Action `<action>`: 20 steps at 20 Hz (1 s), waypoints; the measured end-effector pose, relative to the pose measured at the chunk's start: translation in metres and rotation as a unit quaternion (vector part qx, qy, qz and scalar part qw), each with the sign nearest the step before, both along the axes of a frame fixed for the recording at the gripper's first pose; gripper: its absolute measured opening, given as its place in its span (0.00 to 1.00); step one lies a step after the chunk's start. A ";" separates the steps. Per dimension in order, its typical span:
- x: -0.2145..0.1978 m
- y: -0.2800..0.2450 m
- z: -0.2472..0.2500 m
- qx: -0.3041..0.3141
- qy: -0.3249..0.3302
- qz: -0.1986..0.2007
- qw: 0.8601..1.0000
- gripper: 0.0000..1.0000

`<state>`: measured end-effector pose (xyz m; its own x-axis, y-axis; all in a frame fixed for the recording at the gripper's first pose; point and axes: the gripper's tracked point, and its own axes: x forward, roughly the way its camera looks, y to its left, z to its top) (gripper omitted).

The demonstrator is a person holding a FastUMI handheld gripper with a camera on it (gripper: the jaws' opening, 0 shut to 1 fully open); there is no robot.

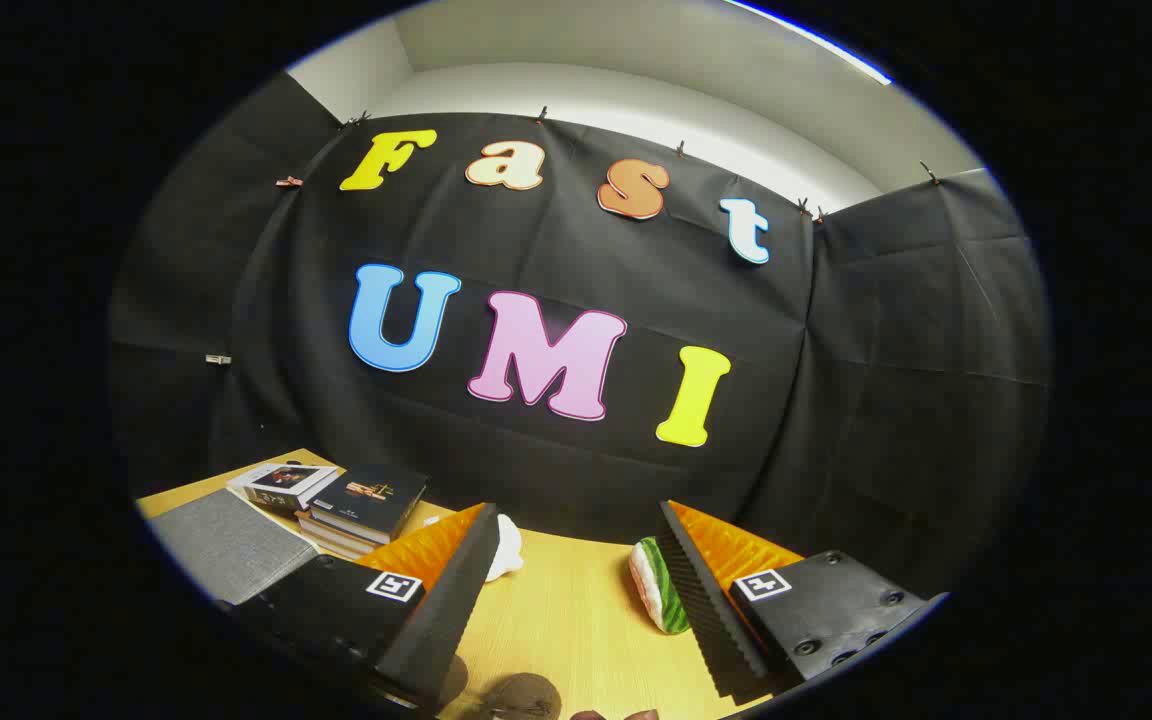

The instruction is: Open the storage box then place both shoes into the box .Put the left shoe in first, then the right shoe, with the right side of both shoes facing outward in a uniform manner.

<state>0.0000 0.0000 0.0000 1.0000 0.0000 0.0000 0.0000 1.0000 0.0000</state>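
The hand-held gripper (576, 580) is spread wide above the light wooden table (576, 620); a grey fabric storage box (226, 545) is seen at left.

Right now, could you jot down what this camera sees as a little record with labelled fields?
surface: wooden table
fingers: gripper open, nothing held between them
left of fingers: grey box with a stack of books behind it
just ahead: a white object by the left finger; a green, white and red striped object by the right finger
near edge: a dark brown round thing, partly cut off, unclear what
task state: box looks closed
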 end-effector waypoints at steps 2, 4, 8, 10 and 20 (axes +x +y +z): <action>0.001 0.000 0.000 -0.002 -0.001 -0.001 1.000 0.97; 0.001 -0.001 0.000 -0.004 0.000 -0.001 1.000 0.97; 0.002 0.000 -0.001 -0.006 0.003 0.001 1.000 0.97; 0.002 0.000 -0.003 -0.008 0.004 0.003 1.000 0.97; 0.000 0.002 -0.013 -0.007 0.017 0.009 1.000 0.97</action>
